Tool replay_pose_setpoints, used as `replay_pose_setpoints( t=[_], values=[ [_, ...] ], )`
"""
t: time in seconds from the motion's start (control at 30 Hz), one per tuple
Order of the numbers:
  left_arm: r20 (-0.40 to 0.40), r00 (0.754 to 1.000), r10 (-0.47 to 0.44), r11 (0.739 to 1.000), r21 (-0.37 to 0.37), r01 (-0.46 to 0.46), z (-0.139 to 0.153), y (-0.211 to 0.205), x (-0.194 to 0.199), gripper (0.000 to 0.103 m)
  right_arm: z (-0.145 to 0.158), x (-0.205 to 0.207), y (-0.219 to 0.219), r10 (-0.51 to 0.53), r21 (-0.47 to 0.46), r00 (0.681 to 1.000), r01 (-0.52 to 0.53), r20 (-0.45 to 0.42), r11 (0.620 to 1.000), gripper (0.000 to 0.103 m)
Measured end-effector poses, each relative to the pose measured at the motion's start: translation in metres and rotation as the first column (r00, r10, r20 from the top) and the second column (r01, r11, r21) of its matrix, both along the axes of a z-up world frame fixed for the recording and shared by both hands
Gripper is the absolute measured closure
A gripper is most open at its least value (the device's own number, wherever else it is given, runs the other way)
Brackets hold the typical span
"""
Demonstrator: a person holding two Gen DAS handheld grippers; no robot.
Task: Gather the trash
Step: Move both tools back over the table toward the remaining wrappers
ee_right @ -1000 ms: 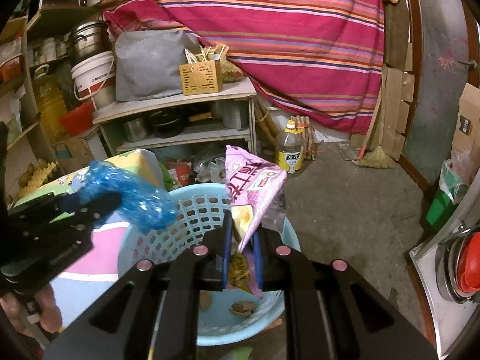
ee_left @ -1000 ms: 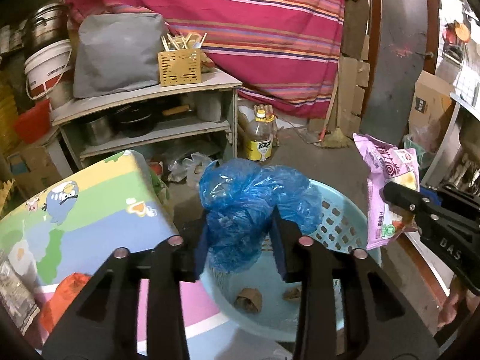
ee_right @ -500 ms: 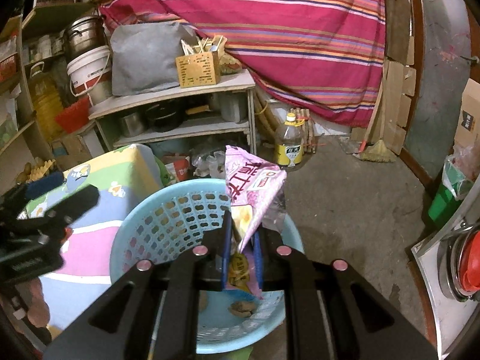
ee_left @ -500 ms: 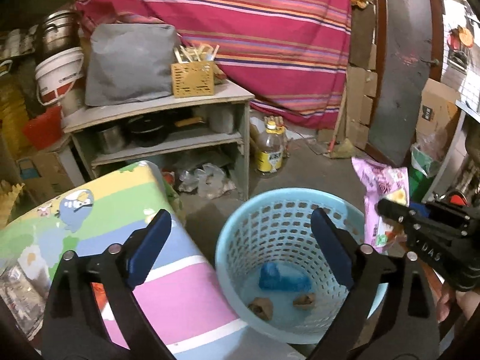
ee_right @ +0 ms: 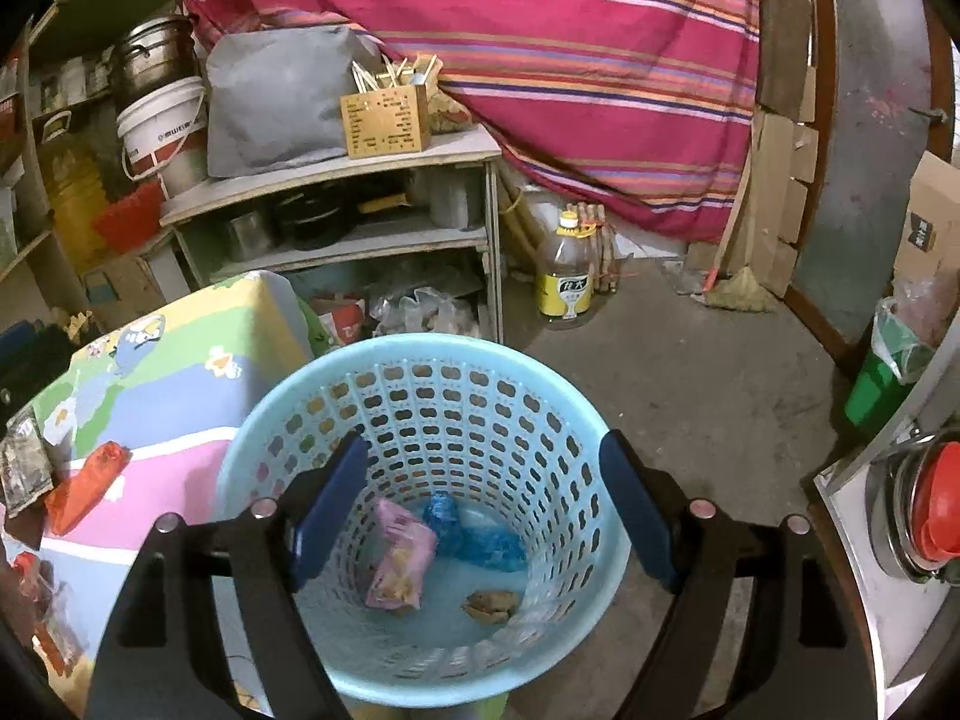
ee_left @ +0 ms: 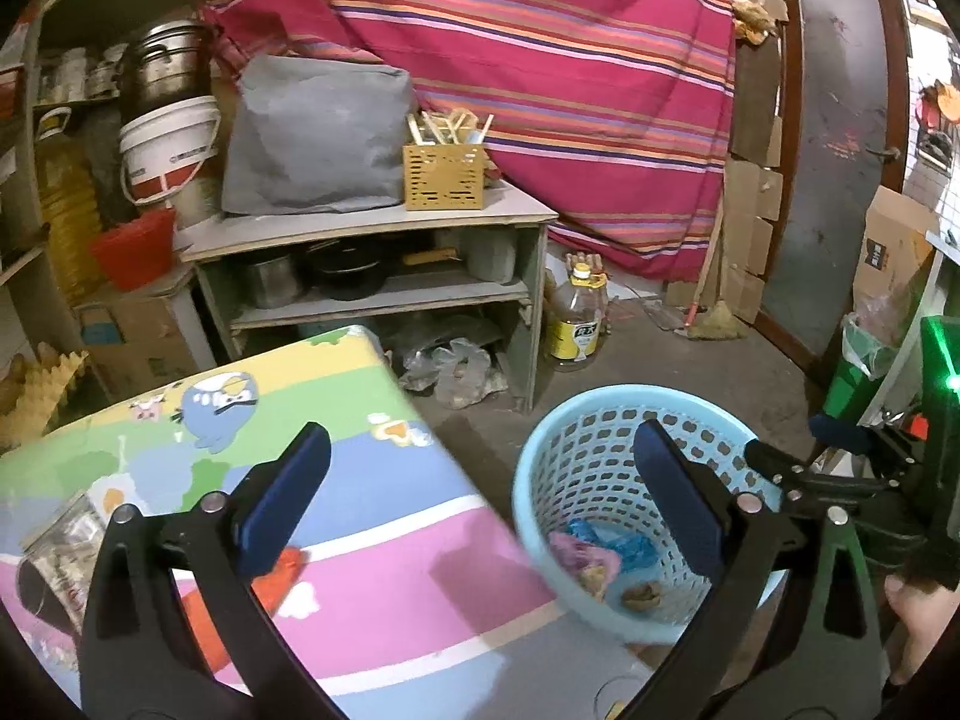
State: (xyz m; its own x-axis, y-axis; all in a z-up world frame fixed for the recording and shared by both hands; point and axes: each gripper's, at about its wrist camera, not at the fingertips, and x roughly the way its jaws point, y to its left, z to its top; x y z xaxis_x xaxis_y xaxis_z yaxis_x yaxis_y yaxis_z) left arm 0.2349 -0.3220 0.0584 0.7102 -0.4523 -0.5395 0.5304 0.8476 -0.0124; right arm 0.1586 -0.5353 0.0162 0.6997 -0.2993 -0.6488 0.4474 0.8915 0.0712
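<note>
A light blue perforated basket (ee_right: pixel 480 396) (ee_left: pixel 576 444) stands on the floor beside a colourful cartoon mat table (ee_left: pixel 360 516). Inside lie a pink snack bag (ee_right: pixel 399 558) (ee_left: pixel 585 555), a crumpled blue plastic bag (ee_right: pixel 480 537) (ee_left: pixel 627 552) and brown scraps (ee_right: pixel 489 603). My right gripper (ee_right: pixel 483 516) is open and empty directly above the basket. My left gripper (ee_left: pixel 480 504) is open and empty above the table edge, left of the basket. An orange wrapper (ee_right: pixel 84 486) (ee_left: pixel 270 588) and a clear wrapper (ee_left: pixel 66 546) lie on the table.
A grey shelf unit (ee_left: pixel 372 240) with pots, a grey bag and a yellow utensil box (ee_left: pixel 444 177) stands behind. An oil bottle (ee_right: pixel 567 279) sits on the concrete floor. A striped cloth (ee_right: pixel 570 60) hangs at the back. A green bin (ee_right: pixel 879 372) and a metal counter (ee_right: pixel 852 540) are at the right.
My left gripper opened and dropped the blue bag into the basket, then swung left. My right gripper opened and the pink snack bag fell into the basket.
</note>
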Motion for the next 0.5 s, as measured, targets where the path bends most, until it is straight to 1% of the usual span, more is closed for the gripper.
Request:
replay_pose_setpoints(
  t=[0.1, 0.17, 0.27, 0.37, 0.43, 0.5],
  values=[
    [0.004, 1.000, 0.023, 1.000, 0.000, -0.023, 0.005, 0.022, -0.005, 0.005, 0.011, -0.009, 0.015, 0.006, -0.006, 1.000, -0.006, 0.024, 1.000, 0.024],
    [0.010, 0.999, 0.049, 0.999, 0.003, -0.049, 0.009, 0.042, -0.009, 0.005, 0.017, -0.014, 0.025, 0.018, -0.011, 0.999, -0.018, 0.041, 1.000, 0.020],
    [0.017, 0.996, 0.083, 0.996, 0.020, -0.084, 0.012, 0.066, -0.014, 0.005, 0.023, -0.019, 0.049, 0.043, -0.015, 0.997, -0.042, 0.066, 0.999, 0.020],
    [0.044, 0.990, 0.134, 0.990, 0.033, -0.135, 0.016, 0.105, -0.019, 0.005, 0.024, -0.022, 0.076, 0.070, -0.018, 0.995, -0.069, 0.078, 0.997, 0.012],
    [0.048, 0.984, 0.170, 0.984, 0.038, -0.172, 0.016, 0.130, -0.019, 0.005, 0.022, -0.022, 0.099, 0.089, -0.028, 0.993, -0.087, 0.078, 0.996, 0.011],
    [0.037, 0.978, 0.204, 0.978, 0.039, -0.206, 0.015, 0.155, -0.018, 0.005, 0.019, -0.020, 0.118, 0.109, -0.027, 0.991, -0.107, 0.077, 0.994, 0.011]
  ],
)
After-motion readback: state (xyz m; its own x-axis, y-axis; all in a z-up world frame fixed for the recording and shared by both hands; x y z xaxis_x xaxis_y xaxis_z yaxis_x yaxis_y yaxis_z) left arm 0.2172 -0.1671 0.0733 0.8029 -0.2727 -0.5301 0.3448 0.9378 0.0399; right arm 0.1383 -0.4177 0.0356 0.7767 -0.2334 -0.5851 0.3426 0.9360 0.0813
